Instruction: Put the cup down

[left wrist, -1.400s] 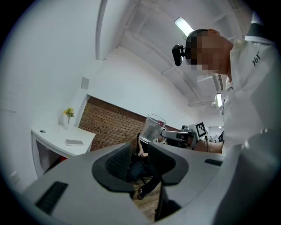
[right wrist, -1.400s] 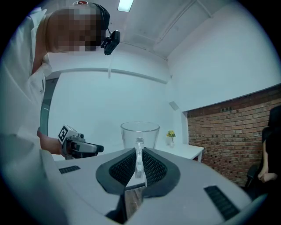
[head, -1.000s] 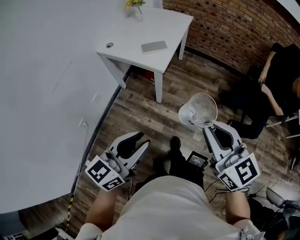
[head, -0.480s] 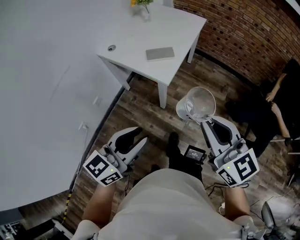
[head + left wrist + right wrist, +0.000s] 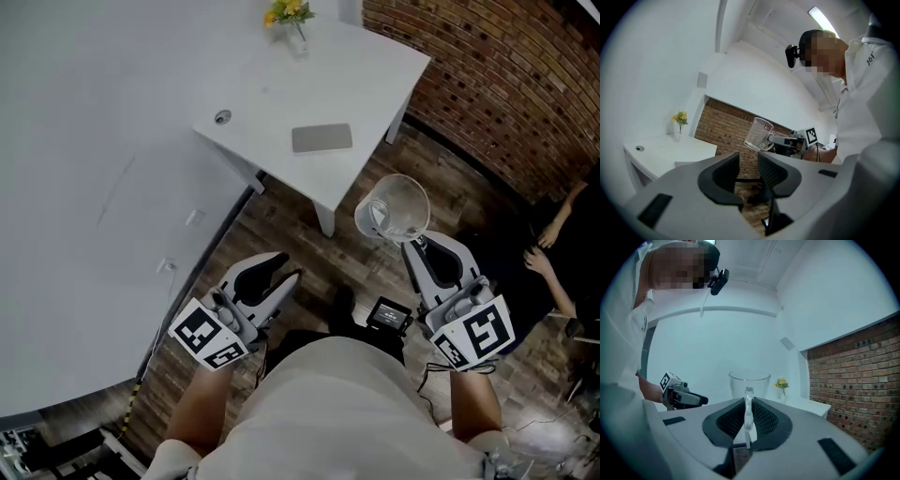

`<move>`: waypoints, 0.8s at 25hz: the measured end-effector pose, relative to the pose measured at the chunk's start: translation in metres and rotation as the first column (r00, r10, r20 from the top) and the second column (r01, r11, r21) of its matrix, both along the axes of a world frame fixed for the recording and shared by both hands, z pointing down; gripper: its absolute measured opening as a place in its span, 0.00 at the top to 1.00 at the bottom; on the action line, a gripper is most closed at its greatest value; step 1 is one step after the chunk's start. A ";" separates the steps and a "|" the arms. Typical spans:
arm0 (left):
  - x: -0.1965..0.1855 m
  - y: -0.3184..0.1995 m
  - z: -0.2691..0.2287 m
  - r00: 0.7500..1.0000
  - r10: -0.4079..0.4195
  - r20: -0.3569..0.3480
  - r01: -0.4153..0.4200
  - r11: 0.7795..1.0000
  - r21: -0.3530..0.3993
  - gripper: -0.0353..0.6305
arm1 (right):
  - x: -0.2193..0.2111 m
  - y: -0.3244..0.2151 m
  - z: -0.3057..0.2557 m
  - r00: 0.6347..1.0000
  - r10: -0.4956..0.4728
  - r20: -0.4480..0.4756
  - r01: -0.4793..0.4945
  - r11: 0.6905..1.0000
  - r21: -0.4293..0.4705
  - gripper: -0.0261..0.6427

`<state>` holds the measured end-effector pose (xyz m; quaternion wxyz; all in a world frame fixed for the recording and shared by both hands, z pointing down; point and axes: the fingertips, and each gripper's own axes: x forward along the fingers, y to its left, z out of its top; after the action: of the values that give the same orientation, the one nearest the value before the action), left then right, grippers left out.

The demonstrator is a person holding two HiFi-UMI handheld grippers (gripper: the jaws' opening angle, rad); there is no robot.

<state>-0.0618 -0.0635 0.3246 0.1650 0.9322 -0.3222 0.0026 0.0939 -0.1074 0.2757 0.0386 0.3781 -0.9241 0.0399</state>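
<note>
now the white square table (image 5: 375,80) has drawn nearer than a second ago. my right hand-held gripper (image 5: 410,241) pinches the clear glass cup (image 5: 394,208) by its handle (image 5: 748,408), in the air just short of that table; my left hand-held gripper (image 5: 288,274) is spread, empty.

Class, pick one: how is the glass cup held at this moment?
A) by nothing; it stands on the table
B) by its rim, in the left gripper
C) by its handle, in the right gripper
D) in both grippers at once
C: the right gripper has its jaws shut on the handle of the cup, while the left gripper is empty, jaws apart.
</note>
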 end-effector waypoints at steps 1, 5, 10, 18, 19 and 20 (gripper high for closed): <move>0.002 -0.007 0.001 1.000 -0.006 -0.002 0.006 1.000 0.001 0.77 | 0.001 -0.007 0.002 1.000 -0.006 -0.006 0.006 1.000 0.002 0.90; 0.008 -0.027 0.002 1.000 -0.016 -0.011 0.016 1.000 0.002 0.76 | 0.000 -0.029 0.009 0.999 -0.030 -0.025 0.030 1.000 -0.001 0.90; 0.010 -0.046 0.003 1.000 0.021 -0.007 -0.021 1.000 0.012 0.73 | -0.011 -0.045 0.015 0.998 -0.041 -0.046 0.041 0.999 -0.012 0.90; 0.016 -0.078 -0.001 0.987 0.162 -0.001 -0.162 0.987 0.016 0.65 | -0.034 -0.063 0.018 0.996 -0.002 -0.088 0.001 1.000 -0.019 0.90; 0.015 -0.081 -0.001 0.985 0.174 0.000 -0.174 0.985 0.013 0.65 | -0.035 -0.065 0.018 0.996 0.004 -0.089 -0.006 1.000 -0.021 0.90; 0.013 -0.084 -0.001 0.983 0.182 0.001 -0.182 0.983 0.011 0.65 | -0.037 -0.067 0.019 0.996 0.011 -0.092 -0.013 1.000 -0.023 0.90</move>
<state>-0.0485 -0.1477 0.3240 0.1588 0.9587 -0.2355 0.0157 0.0571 -0.1746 0.2952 0.0854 0.3845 -0.9186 0.0336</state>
